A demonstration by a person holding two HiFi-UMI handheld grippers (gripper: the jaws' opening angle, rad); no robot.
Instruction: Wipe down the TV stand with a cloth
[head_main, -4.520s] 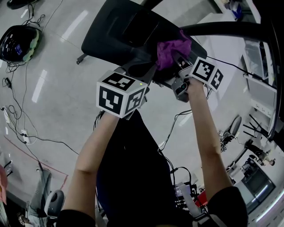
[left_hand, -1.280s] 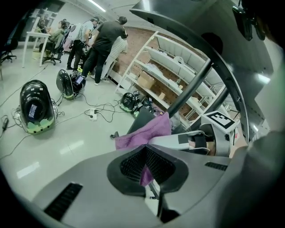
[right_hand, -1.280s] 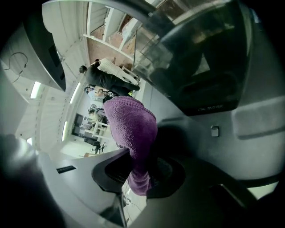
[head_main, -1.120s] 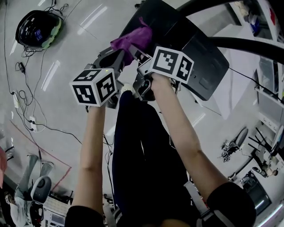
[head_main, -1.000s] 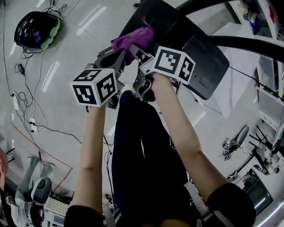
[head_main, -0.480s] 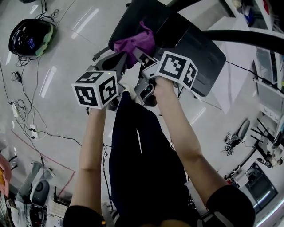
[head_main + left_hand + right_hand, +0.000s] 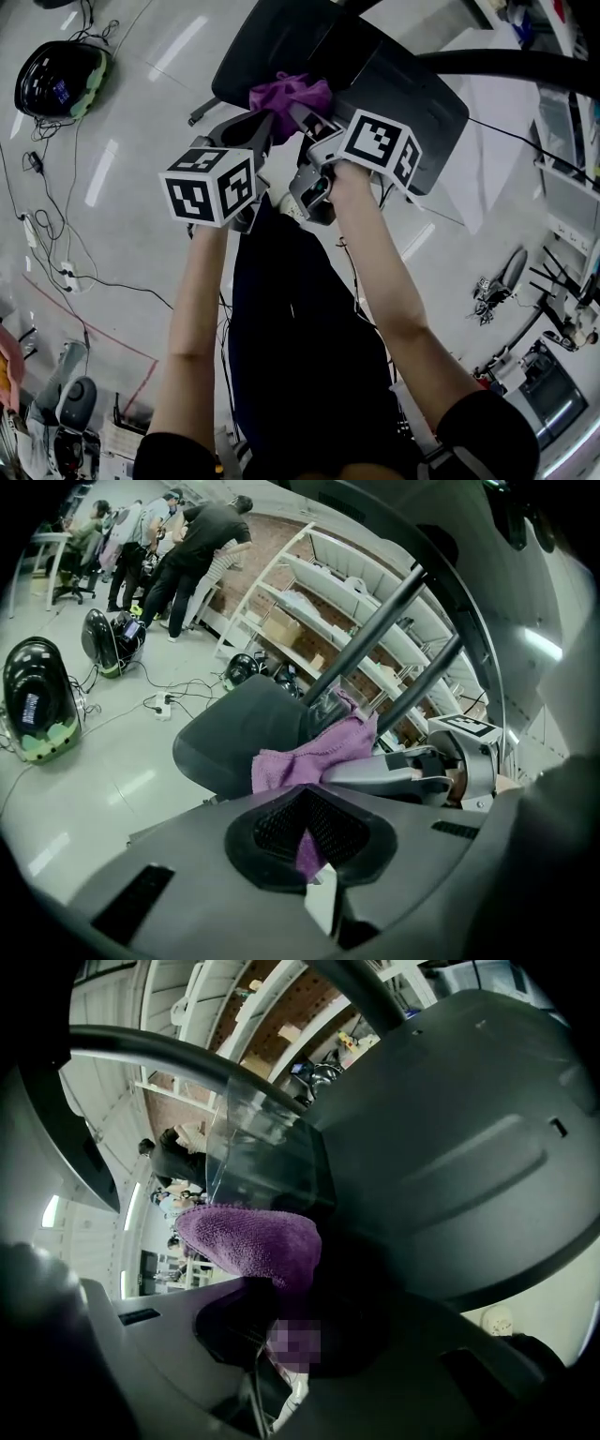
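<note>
Glossy pale floor (image 7: 122,187) with loose cables (image 7: 56,267) and a black pod-shaped unit (image 7: 52,75) off to my left. Left gripper view: metal shelving (image 7: 319,583) along a brick wall and people (image 7: 187,555) standing at the far end. The TV stand base (image 7: 394,84) is a dark flat plate straight ahead of me, with two dark poles (image 7: 375,630) rising from it. The purple cloth (image 7: 289,94) is bunched on the near edge of that plate, touching it. Left gripper (image 7: 258,124): fingers closed, a sliver of cloth pinched between them, the rest spilling forward onto the base. Right gripper (image 7: 307,114): fingers also closed on the cloth, the fabric running down into the gap, with the base's underside close above in its view. Both grippers sit just beside each other at the cloth.
</note>
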